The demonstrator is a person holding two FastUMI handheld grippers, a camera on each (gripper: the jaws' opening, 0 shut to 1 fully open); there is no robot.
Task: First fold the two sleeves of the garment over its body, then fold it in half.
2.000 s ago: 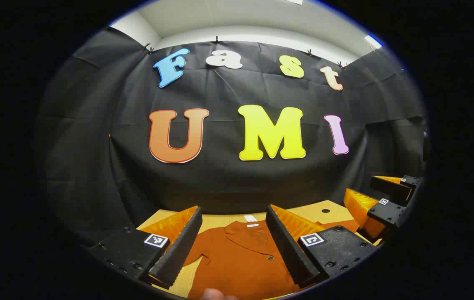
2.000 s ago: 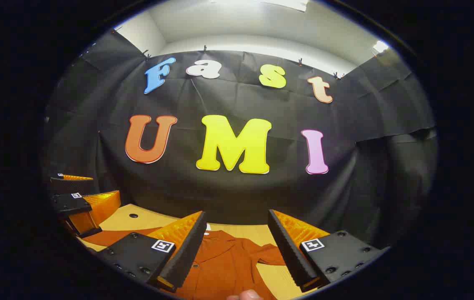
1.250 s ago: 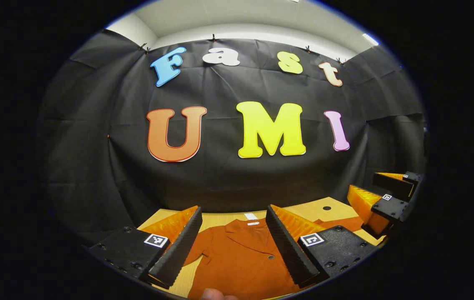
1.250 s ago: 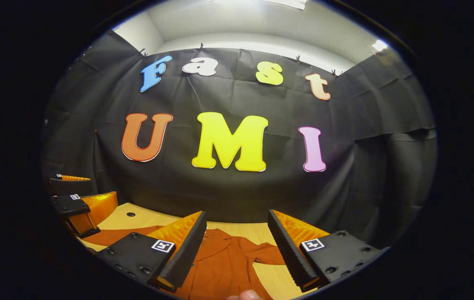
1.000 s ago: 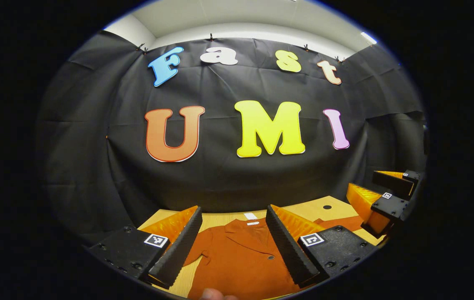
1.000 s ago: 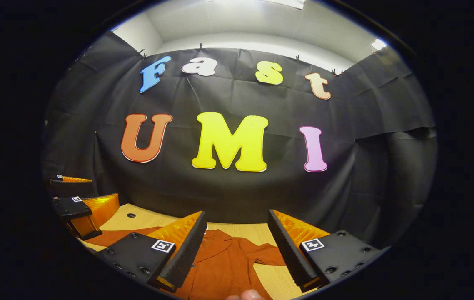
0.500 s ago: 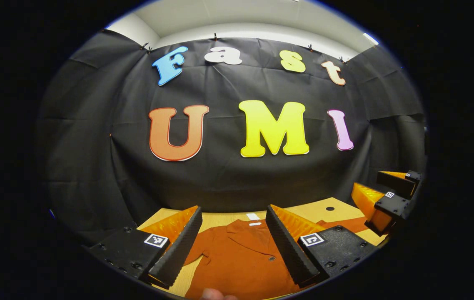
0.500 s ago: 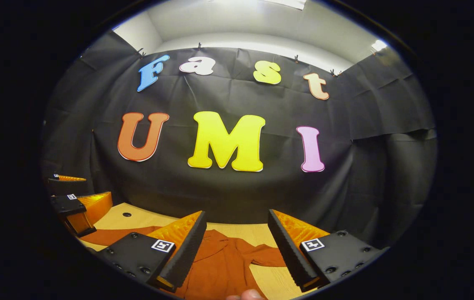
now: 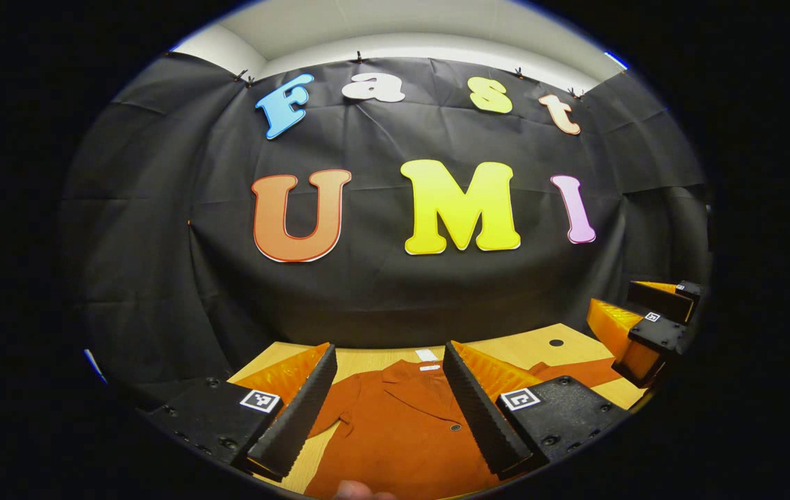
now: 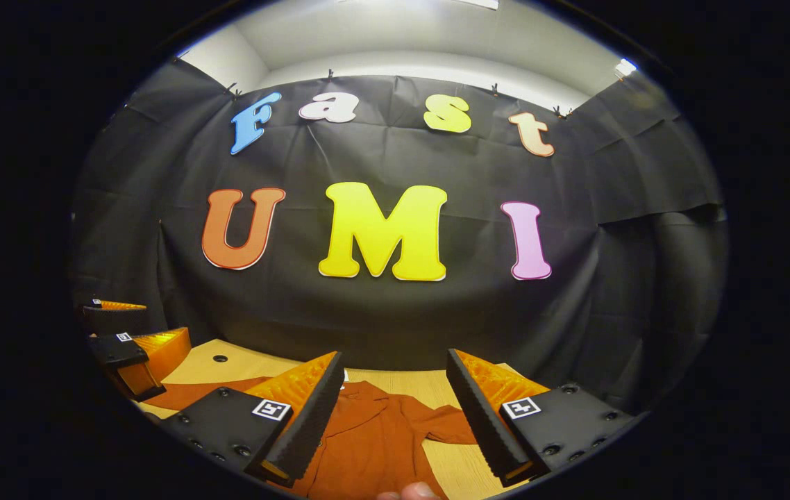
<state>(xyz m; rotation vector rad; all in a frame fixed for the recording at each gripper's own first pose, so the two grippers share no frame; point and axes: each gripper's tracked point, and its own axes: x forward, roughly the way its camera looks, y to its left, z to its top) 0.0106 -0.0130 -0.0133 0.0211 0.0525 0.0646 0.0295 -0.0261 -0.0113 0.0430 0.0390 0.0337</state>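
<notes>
A rust-orange collared garment [image 9: 395, 423] lies flat and face up on the wooden table [image 9: 506, 351], collar toward the wall, one dark button showing. My left gripper [image 9: 389, 347] hovers open above its body with nothing between the fingers. One sleeve [image 9: 575, 371] stretches out to the right, under my right gripper [image 9: 612, 300], which stands open. In the right gripper view the garment [image 10: 374, 437] sits below my open right gripper [image 10: 393, 355], with a short sleeve [image 10: 447, 427] bunched at the right. The other sleeve [image 10: 187, 392] reaches left toward the left gripper [image 10: 164, 321].
The black cloth wall rises right behind the table's far edge. A small round hole [image 9: 556, 342] marks the tabletop near the right sleeve. A white tag [image 9: 427, 355] sticks out at the collar. A person's fingertip [image 10: 409, 492] peeks in at the bottom.
Both views have tipped slightly downward, so a little more table and garment shows. Both grippers stay open and hold nothing; the garment has not moved.
</notes>
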